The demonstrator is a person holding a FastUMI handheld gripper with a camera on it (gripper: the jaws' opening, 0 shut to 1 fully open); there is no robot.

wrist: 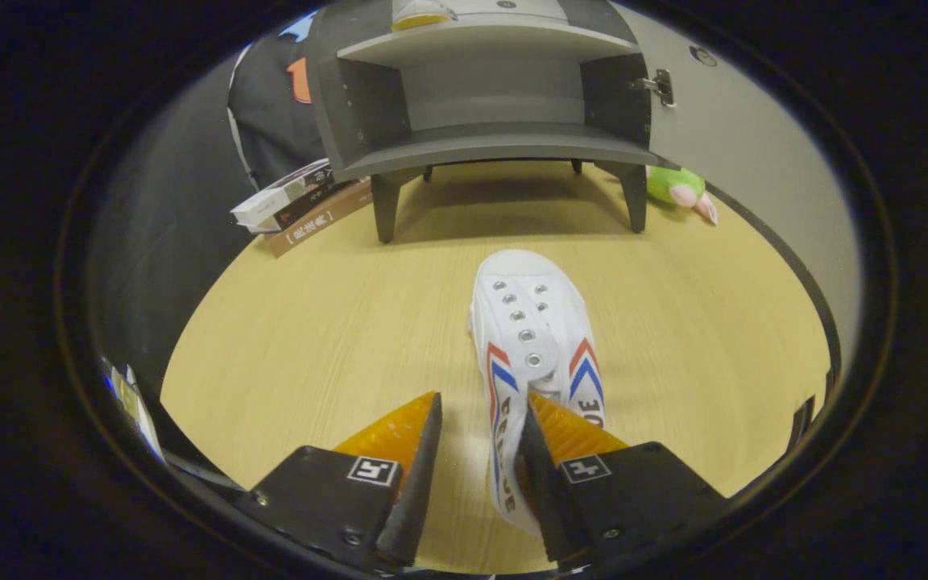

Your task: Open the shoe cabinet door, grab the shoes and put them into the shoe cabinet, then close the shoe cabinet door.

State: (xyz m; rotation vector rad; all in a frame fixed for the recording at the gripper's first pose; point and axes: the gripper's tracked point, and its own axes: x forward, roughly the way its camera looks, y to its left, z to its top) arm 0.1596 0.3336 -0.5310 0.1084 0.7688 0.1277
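A white canvas shoe (532, 338) with red and blue chevrons lies on the wooden table (311, 338), toe pointing toward the cabinet. My gripper (480, 403) is open at the shoe's heel end. The right finger sits in or over the shoe's opening, the left finger stands outside its left wall with a gap of bare table between them. The grey shoe cabinet (496, 141) stands beyond the shoe on short legs. Its door (742, 137) is swung open to the right. The lower shelf is bare, and another pale shoe (420, 14) rests on the upper shelf.
A stack of books (303, 201) lies left of the cabinet's front leg. A green plush toy (677, 187) sits by the right leg, under the open door. The table's rounded edge runs close on the left and right.
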